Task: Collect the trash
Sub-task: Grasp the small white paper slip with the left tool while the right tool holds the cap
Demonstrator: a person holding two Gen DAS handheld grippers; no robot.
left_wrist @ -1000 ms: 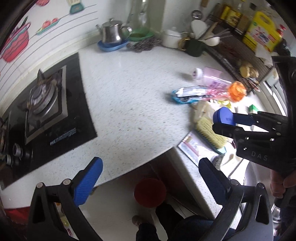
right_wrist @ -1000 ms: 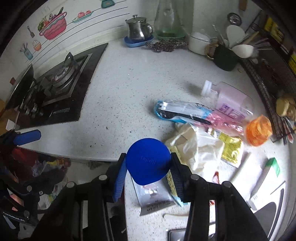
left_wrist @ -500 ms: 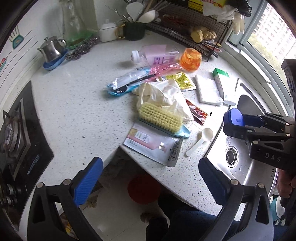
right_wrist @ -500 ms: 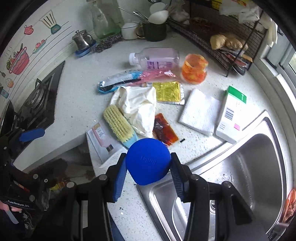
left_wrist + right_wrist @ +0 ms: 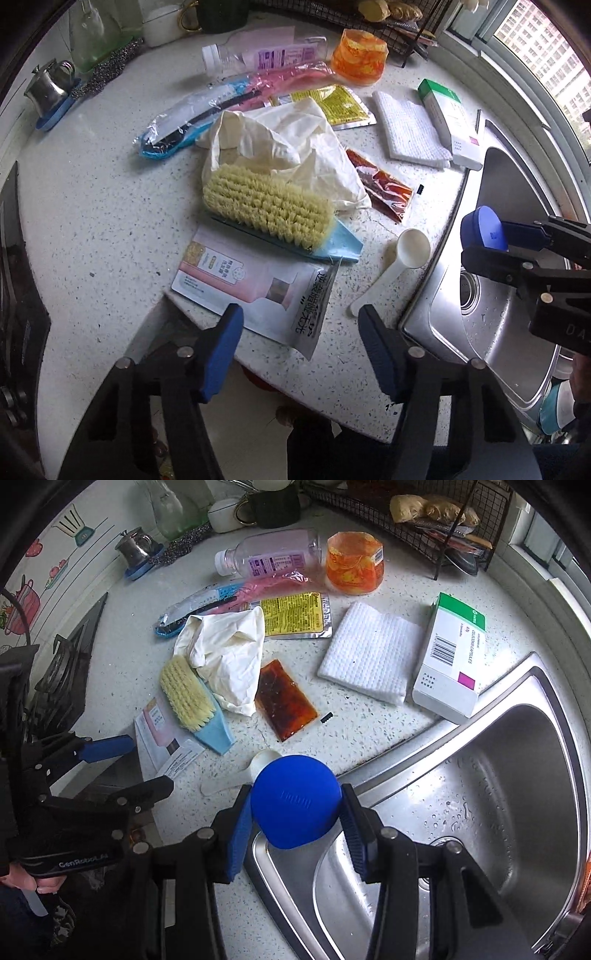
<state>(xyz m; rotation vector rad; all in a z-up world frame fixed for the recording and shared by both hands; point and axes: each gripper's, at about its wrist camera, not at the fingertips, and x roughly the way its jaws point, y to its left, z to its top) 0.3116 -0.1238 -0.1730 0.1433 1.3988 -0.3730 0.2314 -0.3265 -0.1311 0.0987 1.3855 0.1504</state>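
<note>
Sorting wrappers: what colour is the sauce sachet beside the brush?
Translucent reddish-brown sachet, clearest in the right wrist view.

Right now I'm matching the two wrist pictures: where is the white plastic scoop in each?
Left wrist view: the white scoop lies right of centre, between the scrub brush and the sink rim.
Right wrist view: only its bowl and handle end show, lower centre, behind the blue cap.
Shared landmark: the red sauce packet just beyond it.

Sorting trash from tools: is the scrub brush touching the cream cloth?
Touching. In the left wrist view the scrub brush bristles press against the cream cloth, no gap.
</note>
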